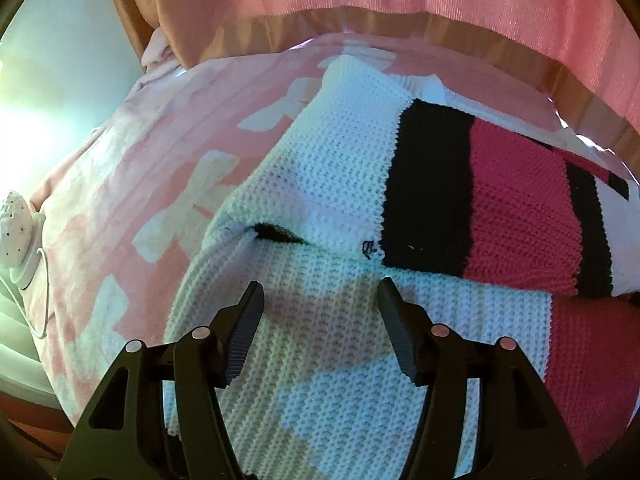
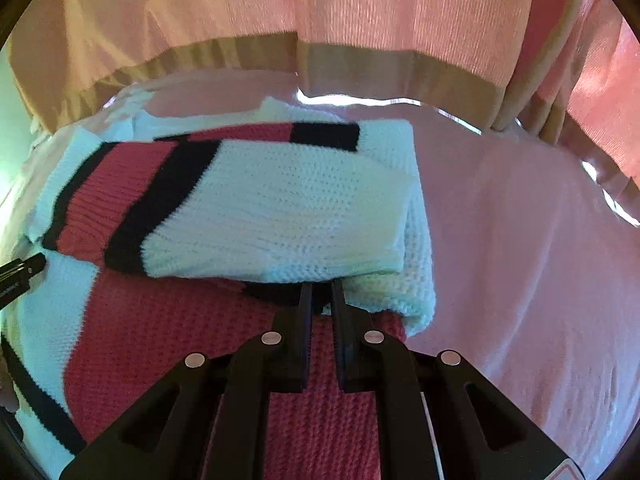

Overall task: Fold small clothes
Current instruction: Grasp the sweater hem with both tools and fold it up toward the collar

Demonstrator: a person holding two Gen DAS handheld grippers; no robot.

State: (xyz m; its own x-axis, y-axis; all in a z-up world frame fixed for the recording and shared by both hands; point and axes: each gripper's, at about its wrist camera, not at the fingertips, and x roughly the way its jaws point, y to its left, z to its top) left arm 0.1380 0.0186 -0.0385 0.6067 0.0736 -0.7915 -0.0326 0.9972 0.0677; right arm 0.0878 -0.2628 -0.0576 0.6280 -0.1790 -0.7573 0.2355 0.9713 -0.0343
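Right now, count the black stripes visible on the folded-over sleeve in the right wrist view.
2: a wide stripe beside the white cuff end, a narrow one past the red band. More may be hidden underneath.

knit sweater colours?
The sweater is white knit with black and pinkish-red bands. It shows best in the right wrist view.

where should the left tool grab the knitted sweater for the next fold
Probably the white near edge of the sweater, right below the open left tool. It lies flat and free there, so come from above and pinch the edge; further in, a sleeve is already folded across, making the layers thicker.
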